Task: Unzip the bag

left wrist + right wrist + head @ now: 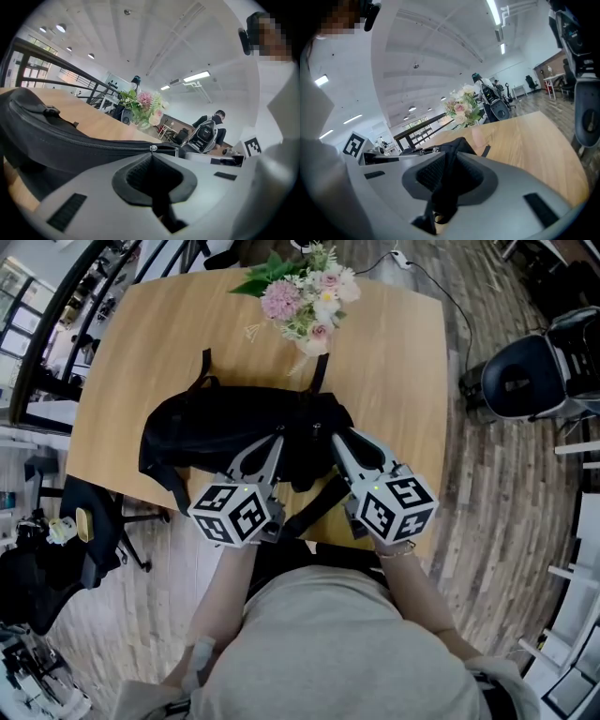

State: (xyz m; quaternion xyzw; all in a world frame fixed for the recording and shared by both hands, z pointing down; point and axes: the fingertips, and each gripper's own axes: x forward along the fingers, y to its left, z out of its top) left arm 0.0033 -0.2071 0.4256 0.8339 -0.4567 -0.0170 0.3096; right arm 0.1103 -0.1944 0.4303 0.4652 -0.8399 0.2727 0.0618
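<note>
The black bag [234, 432] lies flat on the wooden table [394, 362], near the edge closest to me. Its long side runs from my left to my right, across in front of me. Two thin straps [319, 371] stick out from its far side, toward the flowers [305, 301] at the back of the table. The zip [93, 144] goes along the top of the bag, the same way as its long side. In the left gripper view the teeth I can see are all closed, so I cannot see what is in the bag. My left claw [279, 437] points away from me and a bit down, and its tip is on the middle of the bag. Its two jaws are pressed tight together, and the little metal zip pull [152, 148] sits right at their tips, so it looks pinched there. My right claw [336, 437] is just beside it, on the bag's right end. Its jaws are partly closed and squeeze a fold of the black bag cloth [452, 150], which bunches up between the pads and hangs down below them.
</note>
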